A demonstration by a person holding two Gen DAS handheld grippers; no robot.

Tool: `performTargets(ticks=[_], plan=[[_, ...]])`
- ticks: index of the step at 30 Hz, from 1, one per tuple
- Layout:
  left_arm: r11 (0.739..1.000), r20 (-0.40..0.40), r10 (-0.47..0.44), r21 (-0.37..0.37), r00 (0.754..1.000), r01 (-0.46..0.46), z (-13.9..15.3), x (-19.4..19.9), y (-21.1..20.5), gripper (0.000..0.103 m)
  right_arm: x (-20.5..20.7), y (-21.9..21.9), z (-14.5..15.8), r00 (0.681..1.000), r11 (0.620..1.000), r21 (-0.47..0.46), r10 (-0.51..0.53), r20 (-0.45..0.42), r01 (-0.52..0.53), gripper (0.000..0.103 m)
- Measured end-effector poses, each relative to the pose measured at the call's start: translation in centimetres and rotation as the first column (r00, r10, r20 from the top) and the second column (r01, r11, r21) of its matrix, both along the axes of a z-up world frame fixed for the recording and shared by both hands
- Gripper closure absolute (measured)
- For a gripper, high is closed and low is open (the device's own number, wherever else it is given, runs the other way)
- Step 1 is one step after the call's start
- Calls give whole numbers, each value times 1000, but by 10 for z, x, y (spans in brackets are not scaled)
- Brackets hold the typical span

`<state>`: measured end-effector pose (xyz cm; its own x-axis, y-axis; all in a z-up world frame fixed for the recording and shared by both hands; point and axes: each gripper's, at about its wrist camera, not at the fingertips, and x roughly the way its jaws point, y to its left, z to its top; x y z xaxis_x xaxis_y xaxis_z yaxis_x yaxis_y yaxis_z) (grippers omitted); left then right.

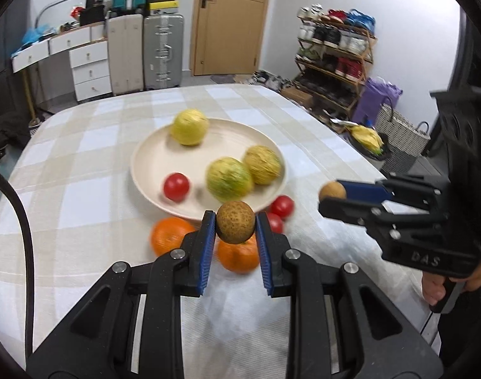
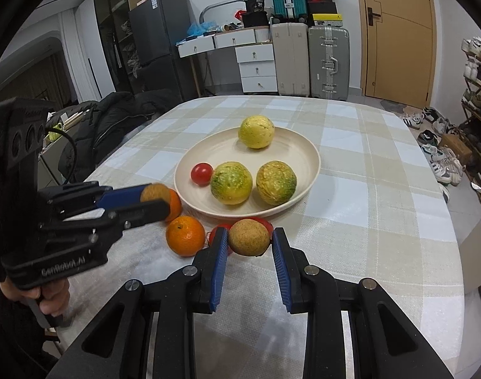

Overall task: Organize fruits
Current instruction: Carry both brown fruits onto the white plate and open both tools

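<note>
Right wrist: plate (image 2: 309,154), four fruits.

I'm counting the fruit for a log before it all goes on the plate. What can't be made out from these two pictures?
- Red tomatoes beside the cream plate: the small brown round fruit in the right gripper covers them in the right wrist view, so their number is unsure.
- Second orange mandarin: largely behind the left gripper there.
- Left wrist view: yellow-green fruits are motion-blurred.
</note>
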<state>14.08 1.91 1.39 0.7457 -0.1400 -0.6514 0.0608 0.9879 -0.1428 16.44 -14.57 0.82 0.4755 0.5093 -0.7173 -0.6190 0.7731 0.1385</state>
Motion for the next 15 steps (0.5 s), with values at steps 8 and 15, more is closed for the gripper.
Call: performTargets(ticks=[8, 15], plan=[[999, 22, 43, 9, 999, -43, 2, 8, 17, 80, -1, 9, 4, 1000, 1000, 24, 10, 25, -11, 74], [998, 18, 56, 20, 998, -57, -2, 21, 19, 80, 12, 11, 4, 1000, 997, 77, -4, 15, 3, 74]])
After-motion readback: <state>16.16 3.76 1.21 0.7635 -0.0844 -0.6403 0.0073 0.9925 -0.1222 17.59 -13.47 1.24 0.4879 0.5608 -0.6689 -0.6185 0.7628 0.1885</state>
